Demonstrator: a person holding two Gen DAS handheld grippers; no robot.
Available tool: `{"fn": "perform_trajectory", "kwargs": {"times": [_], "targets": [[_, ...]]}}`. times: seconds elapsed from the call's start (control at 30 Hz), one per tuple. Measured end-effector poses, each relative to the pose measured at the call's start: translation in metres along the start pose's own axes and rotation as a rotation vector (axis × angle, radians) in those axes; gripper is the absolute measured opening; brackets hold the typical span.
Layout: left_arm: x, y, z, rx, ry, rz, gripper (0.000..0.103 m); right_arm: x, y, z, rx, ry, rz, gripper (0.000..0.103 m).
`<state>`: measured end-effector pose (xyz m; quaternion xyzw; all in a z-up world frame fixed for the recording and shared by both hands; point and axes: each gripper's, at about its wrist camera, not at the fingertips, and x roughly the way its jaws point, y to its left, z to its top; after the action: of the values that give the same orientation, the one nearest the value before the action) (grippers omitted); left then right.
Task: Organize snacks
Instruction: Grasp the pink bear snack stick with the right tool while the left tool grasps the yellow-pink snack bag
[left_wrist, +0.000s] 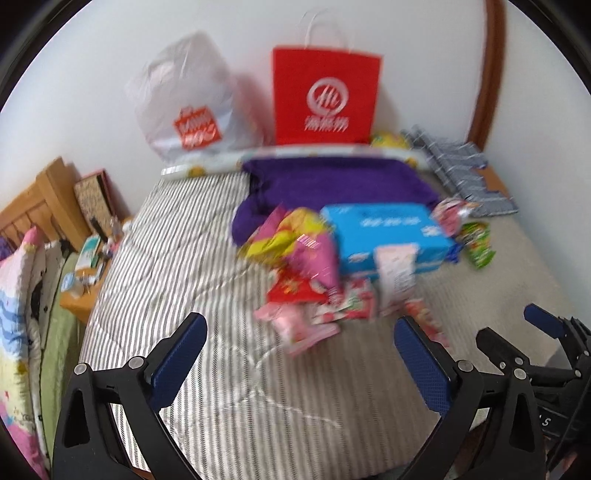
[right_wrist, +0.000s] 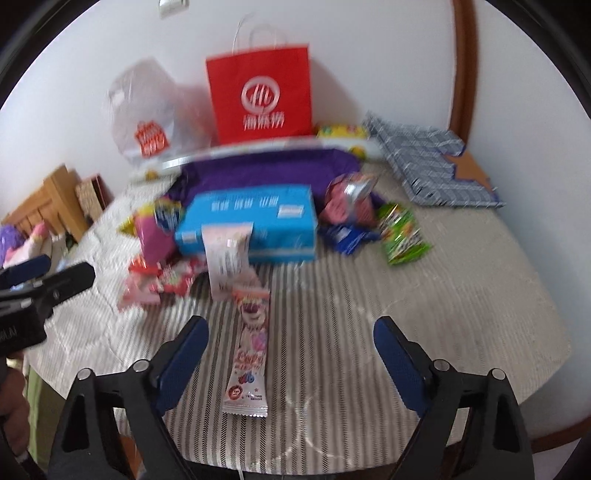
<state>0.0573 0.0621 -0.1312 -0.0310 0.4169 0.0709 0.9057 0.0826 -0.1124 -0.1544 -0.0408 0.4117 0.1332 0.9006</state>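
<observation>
A blue box (left_wrist: 388, 232) (right_wrist: 251, 225) lies on the striped bed among loose snack packets. A pink packet (left_wrist: 317, 258), a red packet (left_wrist: 291, 291) and a green packet (left_wrist: 476, 240) (right_wrist: 402, 236) lie around it. A long pink-and-white bear packet (right_wrist: 249, 354) lies in front of my right gripper (right_wrist: 291, 339), between its open fingers. My left gripper (left_wrist: 301, 339) is open and empty, short of the pile. My right gripper also shows in the left wrist view (left_wrist: 517, 328).
A red paper bag (left_wrist: 327, 96) (right_wrist: 260, 94) and a white plastic bag (left_wrist: 188, 103) (right_wrist: 147, 110) stand against the wall. A purple cloth (left_wrist: 332, 181) lies behind the box. A checked cloth (right_wrist: 432, 162) lies at the right. A wooden nightstand (left_wrist: 77, 291) stands left of the bed.
</observation>
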Motion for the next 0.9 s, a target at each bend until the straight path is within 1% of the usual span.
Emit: {"fn": "perform_trajectory", "kwargs": {"times": [0.03,0.1,0.13,0.2,0.33,0.37,0.4,0.43,0.47,0.5,0.53,0.57,0.6,0.73,0.83,0.9], "targets": [[0.006,0.005,-0.001,-0.011,0.006,0.000,0.099,0.010,0.002,-0.002,-0.005,0.022,0.002,0.084],[0.018,0.019,0.000,-0.038,0.029,-0.012,0.092,0.024,0.004,-0.005,-0.004,0.056,0.008,0.079],[0.022,0.025,0.000,-0.046,0.041,-0.016,0.092,0.032,0.004,-0.006,-0.002,0.074,0.016,0.076],[0.032,0.039,0.001,-0.071,0.058,-0.019,0.091,0.046,0.004,-0.010,0.016,0.100,0.036,0.068],[0.035,0.062,0.001,-0.101,0.035,-0.019,0.091,0.062,0.006,-0.015,0.034,0.117,0.069,0.060],[0.036,0.065,0.001,-0.114,0.035,-0.029,0.091,0.065,0.008,-0.016,0.027,0.117,0.067,0.056],[0.038,0.069,0.002,-0.130,0.036,-0.051,0.091,0.068,0.010,-0.016,0.018,0.118,0.061,0.050],[0.041,0.072,0.003,-0.143,0.038,-0.073,0.091,0.070,0.011,-0.017,0.011,0.121,0.055,0.047],[0.043,0.074,0.003,-0.156,0.041,-0.092,0.091,0.073,0.012,-0.018,0.005,0.124,0.045,0.041],[0.046,0.075,0.004,-0.169,0.045,-0.114,0.091,0.073,0.012,-0.018,-0.002,0.109,0.030,0.033],[0.048,0.076,0.005,-0.178,0.048,-0.128,0.091,0.074,0.011,-0.019,-0.008,0.107,0.023,0.029],[0.050,0.075,0.006,-0.183,0.049,-0.140,0.091,0.074,0.008,-0.018,-0.012,0.110,0.021,0.023],[0.051,0.072,0.009,-0.181,0.046,-0.156,0.091,0.074,0.004,-0.018,-0.006,0.109,0.021,0.021],[0.050,0.057,0.022,-0.136,0.025,-0.195,0.091,0.069,-0.018,-0.012,0.049,0.081,0.004,0.020],[0.053,0.046,0.035,-0.093,0.018,-0.194,0.091,0.065,-0.032,-0.006,0.070,0.063,-0.033,0.020],[0.058,0.038,0.043,-0.061,0.019,-0.173,0.091,0.064,-0.042,-0.003,0.088,0.060,-0.056,0.020]]}}
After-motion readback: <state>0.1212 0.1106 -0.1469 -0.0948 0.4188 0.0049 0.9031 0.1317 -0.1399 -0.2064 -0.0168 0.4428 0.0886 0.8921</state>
